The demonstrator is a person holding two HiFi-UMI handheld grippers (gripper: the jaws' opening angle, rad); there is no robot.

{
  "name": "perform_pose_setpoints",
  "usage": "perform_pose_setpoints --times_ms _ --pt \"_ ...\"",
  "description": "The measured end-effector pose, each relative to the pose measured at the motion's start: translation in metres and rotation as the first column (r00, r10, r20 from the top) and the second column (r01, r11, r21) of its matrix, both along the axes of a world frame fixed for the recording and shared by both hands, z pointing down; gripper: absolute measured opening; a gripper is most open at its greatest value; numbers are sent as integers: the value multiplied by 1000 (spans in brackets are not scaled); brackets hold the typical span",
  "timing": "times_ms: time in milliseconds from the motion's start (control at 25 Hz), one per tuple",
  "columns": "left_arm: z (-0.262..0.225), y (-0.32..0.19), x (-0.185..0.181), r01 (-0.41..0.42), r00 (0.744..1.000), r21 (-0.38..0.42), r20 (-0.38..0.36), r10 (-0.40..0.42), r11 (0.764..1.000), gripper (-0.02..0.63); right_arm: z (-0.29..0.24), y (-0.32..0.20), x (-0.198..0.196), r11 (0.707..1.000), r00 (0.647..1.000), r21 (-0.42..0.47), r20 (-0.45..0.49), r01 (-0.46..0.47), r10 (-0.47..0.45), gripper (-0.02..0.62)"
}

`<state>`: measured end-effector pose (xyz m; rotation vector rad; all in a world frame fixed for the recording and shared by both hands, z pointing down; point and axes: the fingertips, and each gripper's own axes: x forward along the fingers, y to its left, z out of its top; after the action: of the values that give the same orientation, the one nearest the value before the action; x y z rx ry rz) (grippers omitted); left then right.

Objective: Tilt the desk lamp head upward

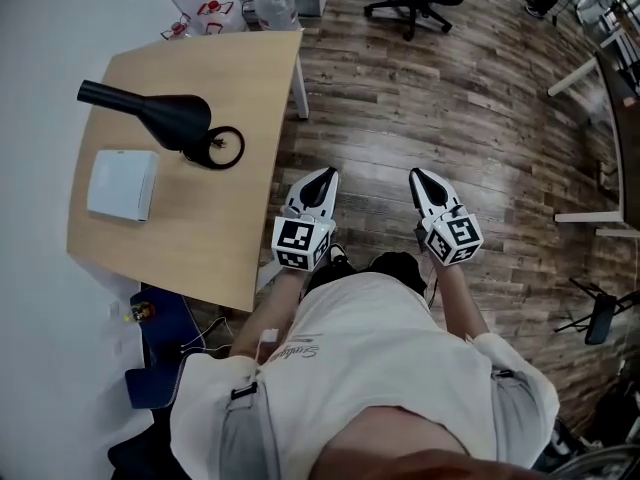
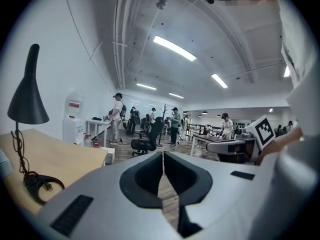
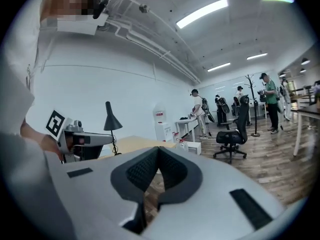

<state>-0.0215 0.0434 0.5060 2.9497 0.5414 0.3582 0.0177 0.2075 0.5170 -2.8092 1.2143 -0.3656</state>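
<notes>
We are standing beside the wooden desk (image 1: 200,238) with the task not yet begun: the desk lamp (image 1: 150,113) is sitting untouched toward the desk's far end, well apart from both grippers, and its head is pointing its wide mouth downward. Everything is left to do, as we judge it: reaching over, taking the head and tipping it up.

We are holding the left gripper (image 1: 322,180) over the floor just off the desk's near corner, its jaws pressed together with nothing between them. The right gripper (image 1: 422,183) is hovering beside it over the wood-plank floor (image 1: 450,88), clenched and empty too.

The lamp is looking matte black, with a smooth cone-shaped head narrowing to a slim neck, a thin stem and a ring-shaped base (image 1: 222,148) with the cord bunching at it. A flat white box (image 1: 122,184) is lying just beside the lamp. The desk top is showing a pale, smooth wood grain with a curved edge.
</notes>
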Motion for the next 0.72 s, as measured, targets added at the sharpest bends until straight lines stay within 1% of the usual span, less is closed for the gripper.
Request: perform_pose_setpoints --times_ms 120,240,280,400,520,600,720 --pt "6 -1 13 -1 1000 -22 20 1 1000 20 4 -1 11 1000 1000 -11 15 2 -2 -5" --pt "12 3 34 18 998 -91 60 -13 996 21 11 1 30 999 999 -26 28 28 -27 -5" --pt "13 4 42 27 998 -100 66 -20 995 20 15 1 39 999 999 -34 31 40 -38 -5" --pt "16 -2 64 75 995 -72 71 -69 995 20 28 -12 72 995 995 -43 37 95 -93 -5" --pt "22 -21 91 146 985 -59 103 -139 988 20 30 -39 112 987 986 -9 29 163 -162 -5" --pt "24 -34 113 192 975 -55 122 -184 980 20 30 -59 142 975 975 1 23 221 -221 -5" --pt "21 -46 141 257 962 -56 115 -249 965 20 32 -83 185 948 948 8 18 317 -317 -5"
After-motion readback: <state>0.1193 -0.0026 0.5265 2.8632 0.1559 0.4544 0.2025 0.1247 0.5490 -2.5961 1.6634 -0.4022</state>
